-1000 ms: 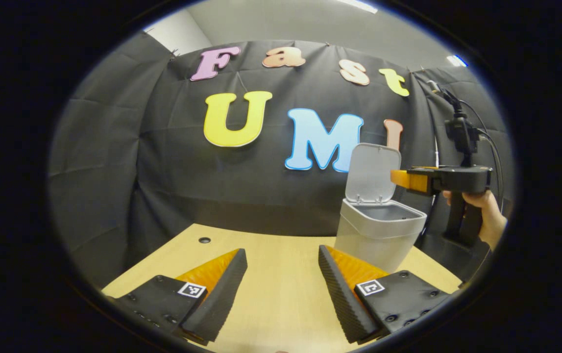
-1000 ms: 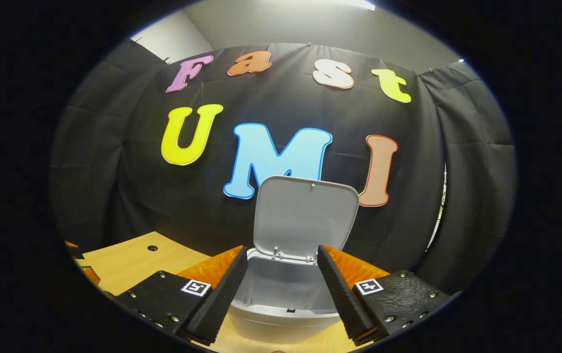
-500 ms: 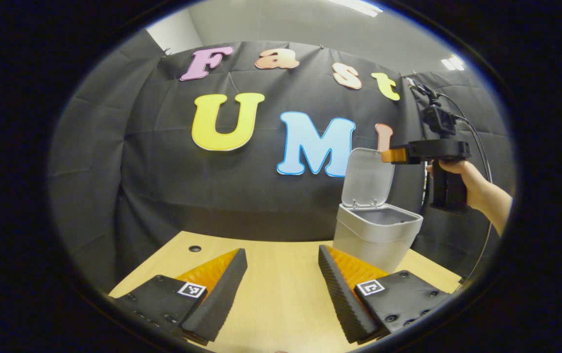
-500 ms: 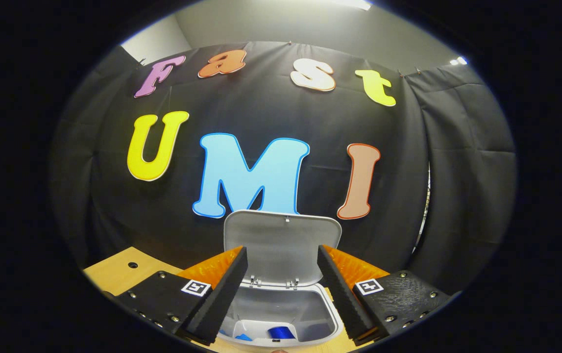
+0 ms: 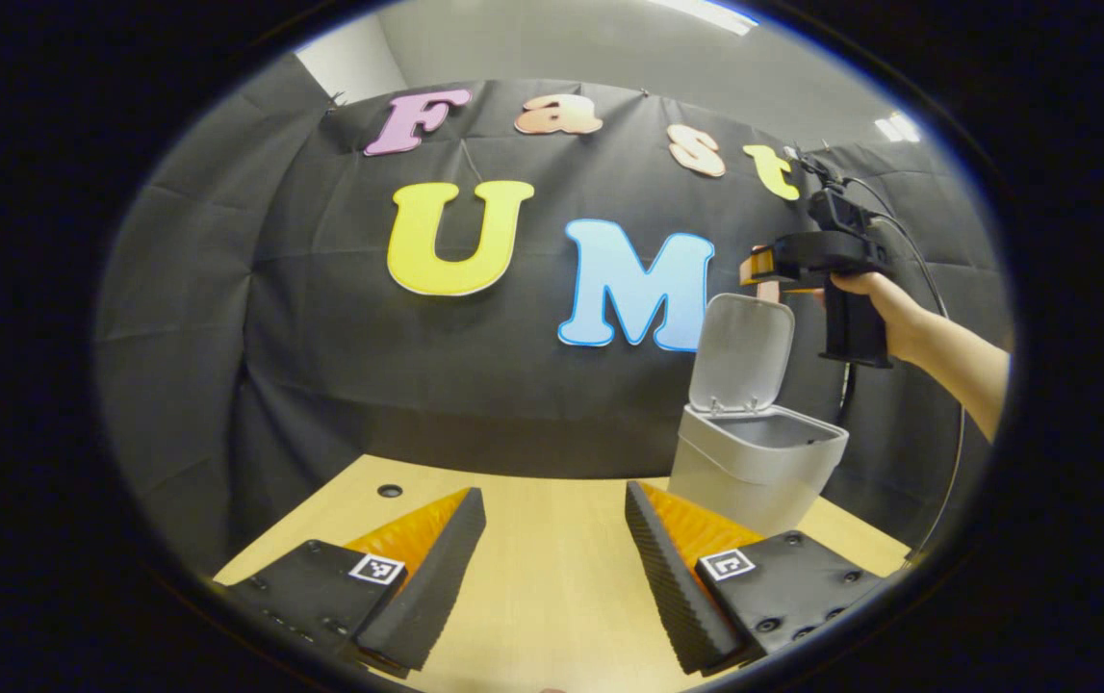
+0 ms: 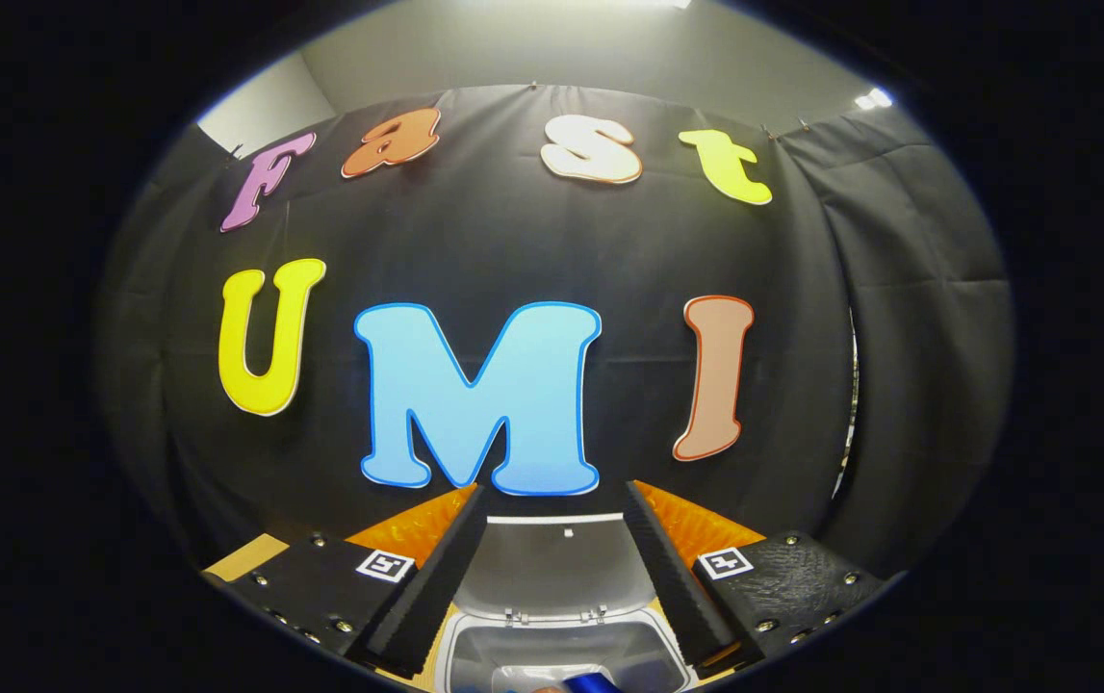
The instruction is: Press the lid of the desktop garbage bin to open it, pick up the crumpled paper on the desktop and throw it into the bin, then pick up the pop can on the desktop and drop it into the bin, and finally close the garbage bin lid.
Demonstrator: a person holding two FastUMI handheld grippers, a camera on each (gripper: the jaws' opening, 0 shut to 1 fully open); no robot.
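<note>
Movement since 1 second ago: I have lifted the right gripper point(image 5: 754, 272) from beside the raised lid point(image 5: 742, 349) to just above its top edge; in the right gripper view the lid has dropped low between my fingers. The left gripper point(image 5: 552, 539) has kept its place over the desk point(image 5: 552, 597).

Step in hand, by my judgement: closing the lid, the paper and can being already inside.
- Method: bring the right gripper down behind or onto the lid's top edge, tip it forward over the hinge, then press flat until it latches.
- Caution: push along the hinge's arc, not sideways, or the light bin may slide on the desk.

Items, largest to smallest:
1. Desk: pale wood, with 1 small dark hole near the far left.
2. Garbage bin point(image 5: 757, 462): light grey, rounded, standing at the desk's far right, mouth open.
3. Lid: same grey, upright on 2 rear hinges.
4. Pop can point(image 6: 593, 682): a blue sliver inside the bin.

Grippers: both spread apart, grasping nothing.
</note>
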